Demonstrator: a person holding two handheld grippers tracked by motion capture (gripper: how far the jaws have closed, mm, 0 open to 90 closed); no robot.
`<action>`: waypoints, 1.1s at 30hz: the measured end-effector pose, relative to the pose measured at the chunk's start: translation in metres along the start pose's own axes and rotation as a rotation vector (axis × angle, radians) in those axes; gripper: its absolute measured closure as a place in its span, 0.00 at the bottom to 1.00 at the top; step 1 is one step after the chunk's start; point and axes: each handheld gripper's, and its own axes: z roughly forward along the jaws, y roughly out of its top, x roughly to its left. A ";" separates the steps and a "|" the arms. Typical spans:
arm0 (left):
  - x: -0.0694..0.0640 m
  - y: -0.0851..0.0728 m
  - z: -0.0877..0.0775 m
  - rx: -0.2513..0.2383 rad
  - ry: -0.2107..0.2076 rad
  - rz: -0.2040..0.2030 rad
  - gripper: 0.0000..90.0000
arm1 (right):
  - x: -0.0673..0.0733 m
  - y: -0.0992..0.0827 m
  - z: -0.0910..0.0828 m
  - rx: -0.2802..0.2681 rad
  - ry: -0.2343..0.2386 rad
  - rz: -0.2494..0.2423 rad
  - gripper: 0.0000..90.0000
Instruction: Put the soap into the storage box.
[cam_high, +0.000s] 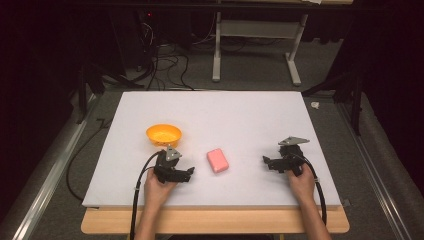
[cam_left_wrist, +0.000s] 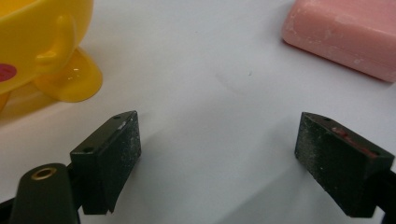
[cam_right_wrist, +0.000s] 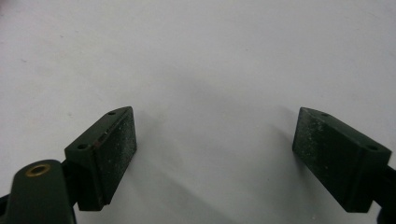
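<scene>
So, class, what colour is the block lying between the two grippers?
Pink. The soap-like block shows best in the left gripper view, with pale scuffs on its surface.

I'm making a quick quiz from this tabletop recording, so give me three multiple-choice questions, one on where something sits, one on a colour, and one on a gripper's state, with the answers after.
1. Where does the pink block lie?
A. Between the two grippers
B. Inside the bowl
C. Beyond the table's far edge

2. What colour is the bowl?
A. Blue
B. Yellow-orange
C. Green

3. How do the jaws of the left gripper stand?
A. Shut on the pink block
B. Shut on the bowl's rim
C. Apart, with bare table between them

Answers: 1 A, the high view shows it between the left gripper and the right gripper. 2 B, both the high view and the left gripper view show that colour. 3 C, the left gripper view shows nothing between the pads.
</scene>
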 end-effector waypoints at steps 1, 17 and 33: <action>0.000 0.000 0.000 0.000 0.000 0.000 0.17 | 0.000 0.000 0.000 0.000 0.000 0.000 0.16; 0.001 0.000 0.000 -0.001 -0.002 -0.003 0.17 | 0.000 0.000 0.000 -0.001 0.001 0.001 0.16; -0.001 0.002 0.000 0.002 0.006 -0.011 0.22 | 0.000 0.000 0.000 -0.002 0.000 0.001 0.16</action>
